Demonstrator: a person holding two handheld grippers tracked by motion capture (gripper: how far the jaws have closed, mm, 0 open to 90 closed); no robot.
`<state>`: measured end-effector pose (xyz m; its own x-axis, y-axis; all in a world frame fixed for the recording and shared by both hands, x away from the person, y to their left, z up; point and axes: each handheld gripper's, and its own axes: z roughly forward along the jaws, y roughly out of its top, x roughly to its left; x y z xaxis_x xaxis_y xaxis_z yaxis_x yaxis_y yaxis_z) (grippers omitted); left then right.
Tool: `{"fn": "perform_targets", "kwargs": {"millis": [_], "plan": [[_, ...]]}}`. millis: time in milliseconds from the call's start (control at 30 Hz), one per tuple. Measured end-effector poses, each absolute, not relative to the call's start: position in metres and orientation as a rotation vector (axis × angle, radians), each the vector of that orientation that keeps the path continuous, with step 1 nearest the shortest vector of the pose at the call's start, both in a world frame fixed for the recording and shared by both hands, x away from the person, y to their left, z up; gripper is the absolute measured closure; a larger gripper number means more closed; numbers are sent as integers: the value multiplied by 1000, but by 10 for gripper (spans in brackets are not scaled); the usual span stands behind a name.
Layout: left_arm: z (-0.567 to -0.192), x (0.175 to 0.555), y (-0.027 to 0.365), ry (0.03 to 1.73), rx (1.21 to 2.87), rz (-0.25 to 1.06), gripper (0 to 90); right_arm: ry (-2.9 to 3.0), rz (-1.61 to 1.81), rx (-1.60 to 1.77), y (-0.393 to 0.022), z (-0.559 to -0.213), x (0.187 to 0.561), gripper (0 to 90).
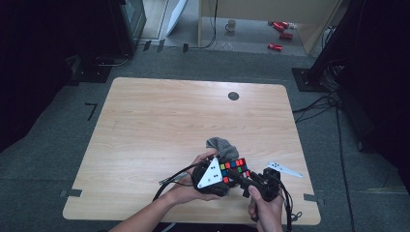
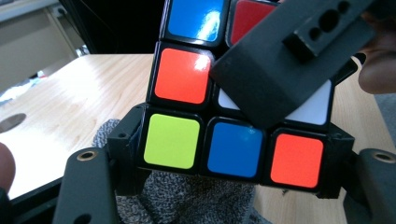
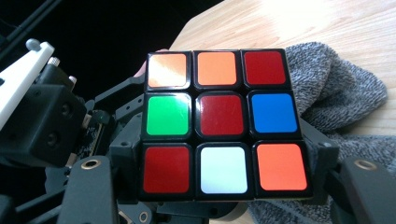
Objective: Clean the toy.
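Pale wood-grain surface (image 1: 159, 125) is seen from the high view on dark grey flooring, with a mug (image 1: 231, 25) and red cans (image 1: 280, 35) lying on the floor beyond it; no brand, label or writing can be read anywhere. Near the surface's front edge, a colour-tiled puzzle cube (image 1: 234, 169) is held between the two grippers, just in front of a crumpled grey cloth (image 1: 221, 146). The person's left forearm is brought in from the bottom edge, the hand wrapped around the left gripper (image 1: 223, 175), whose grey three-cornered plate faces upward. The right hand is seen gripping the handle of the right gripper (image 1: 240, 178) from below, with its plate stretched out to the right. In the left gripper view, the left gripper (image 2: 236, 154) is closed on the cube (image 2: 205, 107) at its bottom row of tiles, both jaws pressed against its sides. In the right gripper view, the right gripper (image 3: 224, 170) is likewise clamped on the cube (image 3: 222, 121) at its lowest row, the cloth (image 3: 336, 98) lying behind it.
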<state>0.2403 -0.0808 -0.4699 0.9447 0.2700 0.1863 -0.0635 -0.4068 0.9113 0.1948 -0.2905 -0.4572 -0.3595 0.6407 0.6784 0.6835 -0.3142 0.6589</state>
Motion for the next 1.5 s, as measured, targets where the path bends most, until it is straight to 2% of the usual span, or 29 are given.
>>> {"fn": "perform_targets", "kwargs": {"millis": [300, 667, 900, 1167, 1367, 1500], "plan": [[-472, 242, -78, 132, 1999, 372, 334, -1829, -1776, -1718, -292, -463, 200, 334], [-471, 248, -66, 151, 2039, 281, 339, -2006, -1832, -1614, -289, -458, 203, 267], [-472, 257, -48, 246, 2062, 241, 339, -2070, -1917, -1569, -289, -453, 206, 270], [-475, 269, -17, 402, 2087, 244, 339, -2280, -1900, -1644, -287, -457, 218, 214], [-474, 270, 5, 482, 2074, 276, 340, -2622, -1712, -1589, -269, -473, 232, 125], [-475, 267, 15, 521, 2075, 286, 340, -2755, -1594, -1569, -255, -482, 239, 127]]}}
